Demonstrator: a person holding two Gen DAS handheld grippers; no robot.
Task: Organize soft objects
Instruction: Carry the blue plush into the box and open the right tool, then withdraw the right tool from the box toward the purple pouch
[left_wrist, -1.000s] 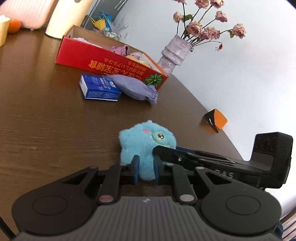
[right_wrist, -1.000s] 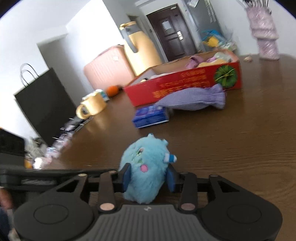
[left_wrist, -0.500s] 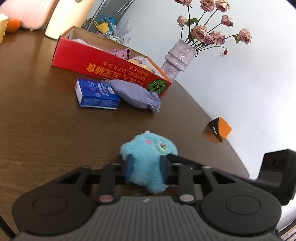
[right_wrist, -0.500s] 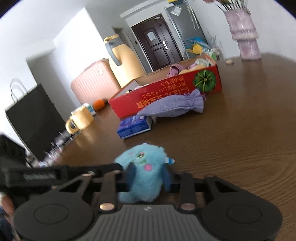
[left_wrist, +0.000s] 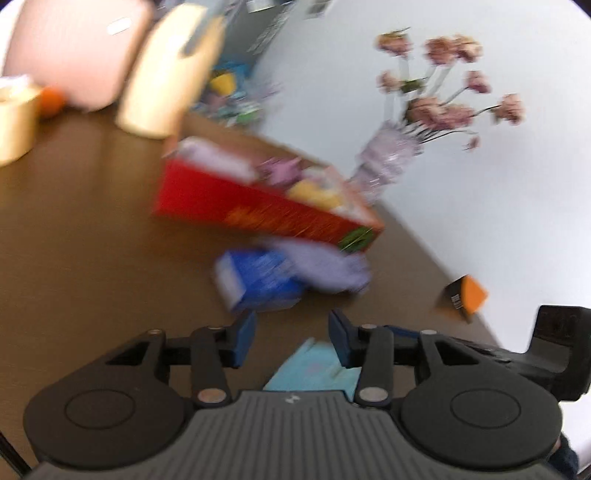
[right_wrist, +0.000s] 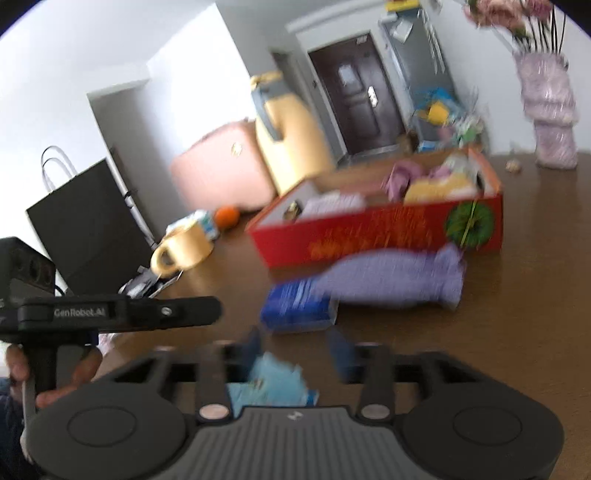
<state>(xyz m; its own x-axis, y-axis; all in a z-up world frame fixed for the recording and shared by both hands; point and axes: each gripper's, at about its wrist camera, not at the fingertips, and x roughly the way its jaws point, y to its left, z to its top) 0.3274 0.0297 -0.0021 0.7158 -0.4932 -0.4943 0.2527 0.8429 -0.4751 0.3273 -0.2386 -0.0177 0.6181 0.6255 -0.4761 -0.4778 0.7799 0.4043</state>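
Note:
The fluffy light-blue plush toy (left_wrist: 314, 369) lies low between the jaws of my left gripper (left_wrist: 291, 325), close to the right finger and not pressed by the pads. These jaws are opening. In the right wrist view the same plush toy (right_wrist: 269, 380) sits low beside the left finger of my right gripper (right_wrist: 295, 341), whose jaws are also opening. Ahead stands the red cardboard box (left_wrist: 258, 206) (right_wrist: 369, 229) with soft items inside. A purple fabric pouch (left_wrist: 325, 266) (right_wrist: 399, 277) lies against its front. Both views are motion-blurred.
A blue packet (left_wrist: 255, 280) (right_wrist: 299, 306) lies in front of the pouch. A vase of pink flowers (left_wrist: 388, 166) (right_wrist: 550, 122) stands behind the box. A small orange-and-black box (left_wrist: 463, 299) sits at the table's right edge, a yellow mug (right_wrist: 184, 247) at the left.
Both grippers were shut on the plush toy; now their jaws stand apart and the toy sits lower in both views. Both grippers rose and moved toward the red box.

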